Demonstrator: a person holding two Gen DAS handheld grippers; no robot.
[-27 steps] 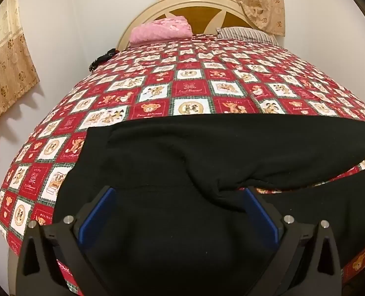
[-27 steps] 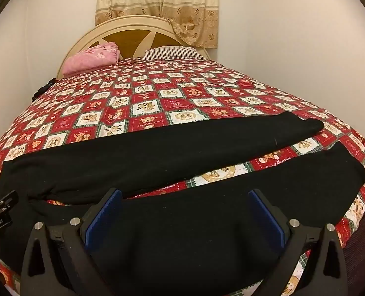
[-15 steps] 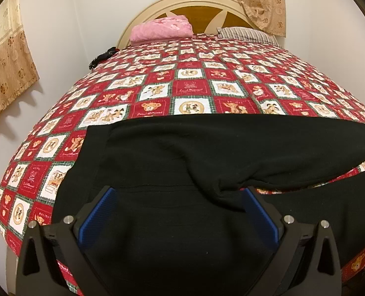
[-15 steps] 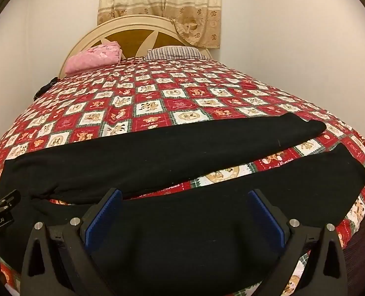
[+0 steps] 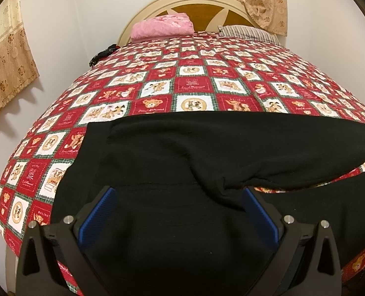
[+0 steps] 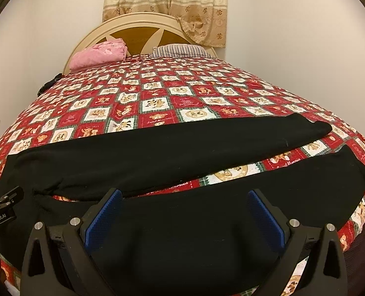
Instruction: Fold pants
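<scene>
Both claws gape wide above black fabric pants (image 5: 182, 162) spread flat across the near edge of a bed with a red-and-white teddy-bear patchwork quilt (image 5: 194, 83).

The left gripper (image 5: 180, 212) hangs over the waist end, its 2 blue ribbed pads (image 5: 96, 212) spread apart with nothing clamped between them. The right gripper (image 6: 184, 214) hangs over the nearer leg, likewise released and empty. The 2 legs (image 6: 172, 153) run out to the right, splayed so a wedge of quilt shows between them. Whether either claw touches the cloth cannot be told.
</scene>
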